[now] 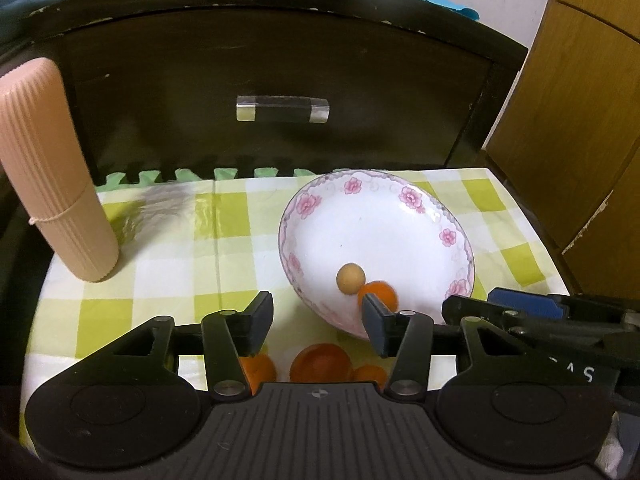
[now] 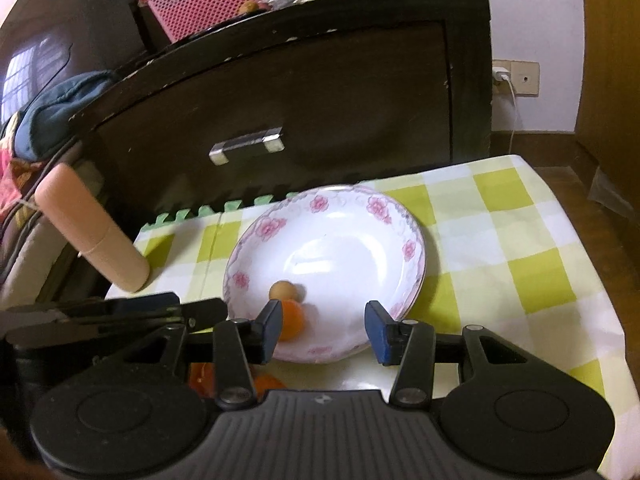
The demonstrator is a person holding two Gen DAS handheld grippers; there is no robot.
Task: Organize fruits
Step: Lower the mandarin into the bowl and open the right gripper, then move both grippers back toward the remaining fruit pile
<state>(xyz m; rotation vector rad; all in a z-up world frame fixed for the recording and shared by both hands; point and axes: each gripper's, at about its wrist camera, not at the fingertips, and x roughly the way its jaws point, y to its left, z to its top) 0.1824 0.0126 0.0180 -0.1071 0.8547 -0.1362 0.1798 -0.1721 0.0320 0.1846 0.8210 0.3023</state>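
Both pairs of jaws stood apart with nothing between their pads. Nearest the left gripper [image 1: 317, 322], 3 orange fruits [image 1: 320, 362] lay on the checked tablecloth [image 1: 168, 264] just below its fingers, partly hidden by the gripper body, so those looked left to be moved. From the right gripper [image 2: 324, 326] only scraps of the same orange fruits showed under its left finger. Just beyond the fingertips sat the flowered plate [image 1: 400, 196], and in its near part lay 2 pieces: a small tan fruit [image 1: 351, 278] touching an orange fruit [image 1: 380, 294] beside it. Judging by this, the sorting was under way, with 2 pieces in the plate and at least 3 outside it.

Both grippers pointed downward at a slant toward the plate's near rim, side by side, the right one's dark body showing at the right edge of the left view. Farther off, a ribbed pink cylinder [image 1: 52, 176] leaned at the cloth's left edge, and a dark cabinet [image 1: 280, 60] closed the back.
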